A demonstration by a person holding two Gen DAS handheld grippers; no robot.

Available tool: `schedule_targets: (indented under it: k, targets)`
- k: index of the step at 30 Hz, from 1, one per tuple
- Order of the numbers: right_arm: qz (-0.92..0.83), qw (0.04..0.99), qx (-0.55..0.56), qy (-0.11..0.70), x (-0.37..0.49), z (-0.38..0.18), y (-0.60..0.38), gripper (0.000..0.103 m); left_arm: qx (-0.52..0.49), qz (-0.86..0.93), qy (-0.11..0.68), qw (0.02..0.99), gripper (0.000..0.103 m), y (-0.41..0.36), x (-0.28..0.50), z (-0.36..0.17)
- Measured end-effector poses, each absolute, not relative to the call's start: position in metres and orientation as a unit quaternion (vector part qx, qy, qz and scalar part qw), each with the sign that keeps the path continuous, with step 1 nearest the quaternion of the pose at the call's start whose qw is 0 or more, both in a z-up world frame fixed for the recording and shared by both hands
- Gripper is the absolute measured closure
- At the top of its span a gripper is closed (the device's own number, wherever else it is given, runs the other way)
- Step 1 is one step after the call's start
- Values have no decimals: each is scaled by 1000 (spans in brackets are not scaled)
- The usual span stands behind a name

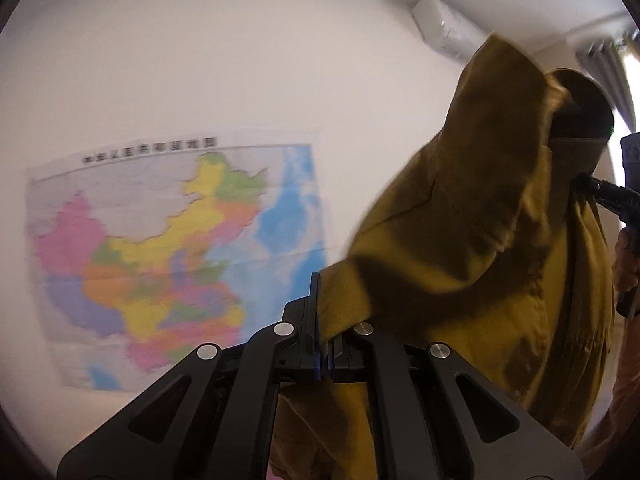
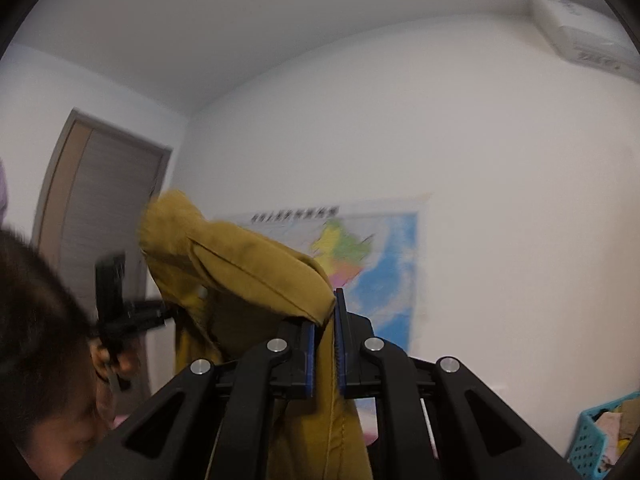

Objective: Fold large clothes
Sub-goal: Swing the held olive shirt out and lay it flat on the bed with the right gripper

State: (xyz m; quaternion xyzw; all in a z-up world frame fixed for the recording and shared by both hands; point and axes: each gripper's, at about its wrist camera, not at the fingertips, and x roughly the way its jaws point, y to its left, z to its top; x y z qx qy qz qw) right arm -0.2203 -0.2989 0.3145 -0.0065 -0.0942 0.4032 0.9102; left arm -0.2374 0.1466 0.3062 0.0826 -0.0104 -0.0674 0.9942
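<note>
A large mustard-yellow jacket hangs in the air between my two grippers, raised in front of a white wall. My left gripper is shut on an edge of the jacket, with the cloth spilling to its right. In the left wrist view the right gripper shows at the far right, gripping the jacket's upper part. My right gripper is shut on a fold of the jacket, which drapes down between its blue pads. The left gripper appears at the left, clamped on the cloth. The jacket's lower part is hidden.
A coloured wall map hangs on the white wall, with an air conditioner near the ceiling. A grey door stands at the left. A blue basket of clothes sits at the lower right. A person's head is close at the left.
</note>
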Motion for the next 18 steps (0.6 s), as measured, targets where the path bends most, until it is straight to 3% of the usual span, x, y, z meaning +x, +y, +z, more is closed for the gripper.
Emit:
schedule_targets:
  k: [4,9,18]
  targets:
    - [440,898,9,-18,-169,285,-273,96,97,-51,55,992,101,152,-240,287]
    - [424,897,62,107,-42,234,-243,95,57,-36,145,987,101,174,-172,247]
    - [327,883,68,330,168,77,-146,95,-9,9,388,922,101,211,44,70]
